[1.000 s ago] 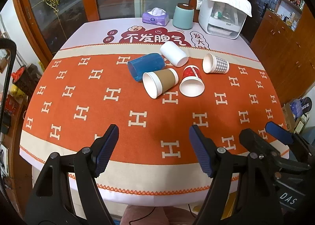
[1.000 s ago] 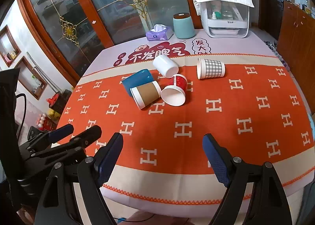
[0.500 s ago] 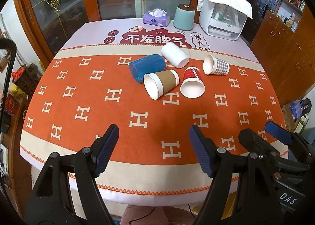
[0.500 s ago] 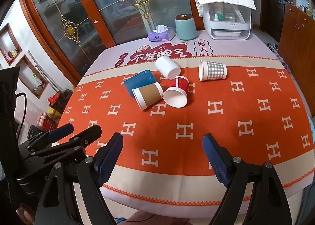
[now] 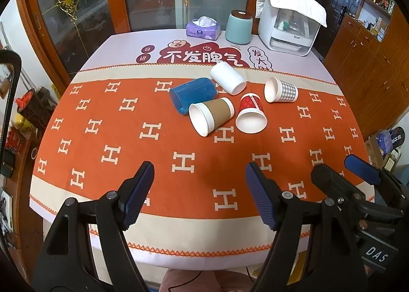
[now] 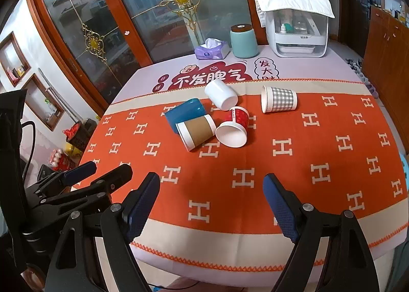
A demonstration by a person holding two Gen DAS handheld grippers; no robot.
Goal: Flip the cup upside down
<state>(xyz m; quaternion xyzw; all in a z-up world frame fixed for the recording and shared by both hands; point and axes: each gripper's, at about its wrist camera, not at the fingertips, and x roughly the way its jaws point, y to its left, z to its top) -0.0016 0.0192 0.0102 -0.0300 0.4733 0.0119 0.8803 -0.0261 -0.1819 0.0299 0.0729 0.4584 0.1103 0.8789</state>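
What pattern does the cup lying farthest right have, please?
A grey-and-white check on the checked cup, clearest in the right wrist view.

1. Your table: orange H-pattern cloth on top.
2. 5 cups on their sides on the cloth: blue, brown-sleeved, white, red, checked.
3. Far edge: tissue box, teal canister, white appliance.

home dining room | tablecloth-covered table | glass-door cabinet | tissue box

Five cups lying on their sides, clustered mid-table: blue cup, brown cup (white rim facing forward), red cup, white cup, checked cup slightly apart.
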